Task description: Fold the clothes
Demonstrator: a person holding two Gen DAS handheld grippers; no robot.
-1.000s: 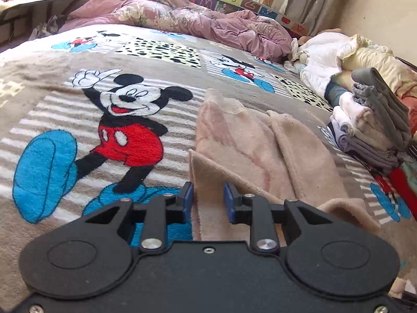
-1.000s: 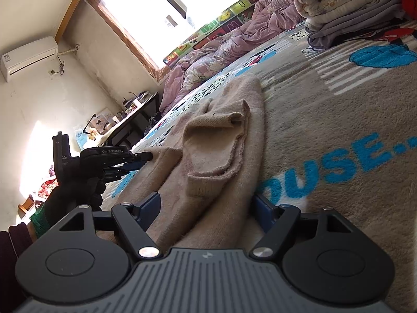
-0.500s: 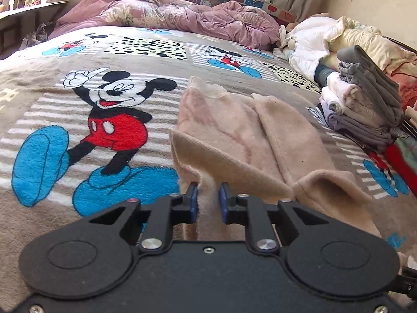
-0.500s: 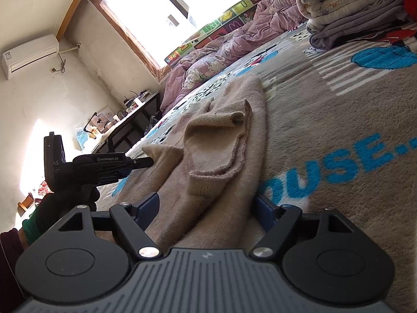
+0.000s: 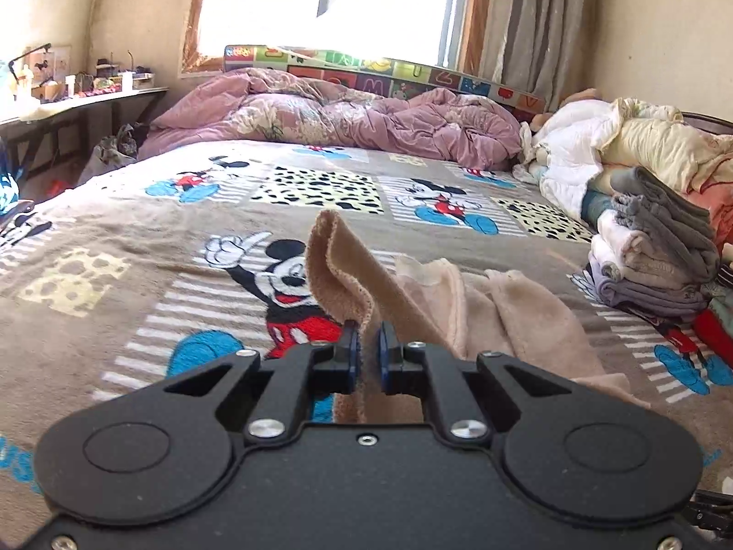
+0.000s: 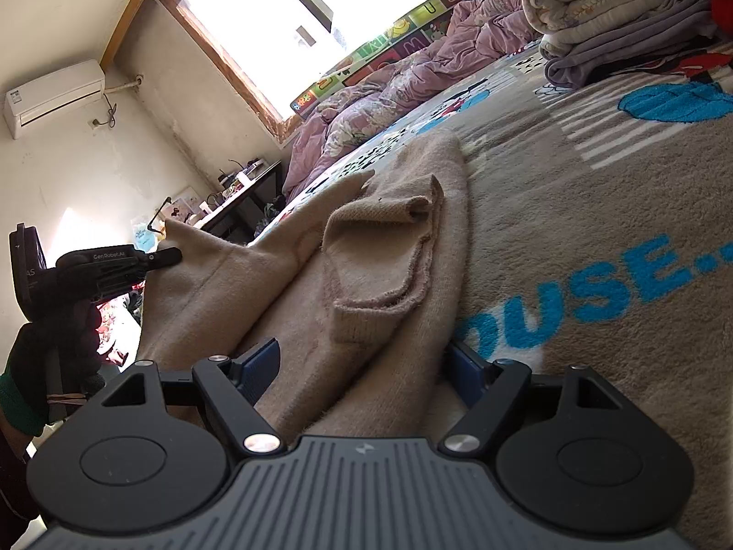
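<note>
Left gripper (image 5: 365, 350): clamped on beige sweater (image 5: 458, 321) edge, lifted, lower centre frame.
Sweater: rumpled on blanket (image 5: 137, 247), centre, sleeve folded over.
Right gripper (image 6: 364, 366): jaws spread, straddling sweater, lower centre.
Progress: mid-fold, not yet neat.
Folded stack (image 5: 650, 261): right edge.

Home bedroom: bed (image 5: 137, 247), quilt (image 5: 348, 114), air conditioner (image 6: 55, 96).

The left gripper (image 6: 167, 256) carries the white words "GenRobot.AI" on its black body. The blanket (image 6: 595, 229) shows big blue letters "OUSE..". The colourful mat (image 5: 380, 73) under the window has single letters; "M" is readable.
</note>
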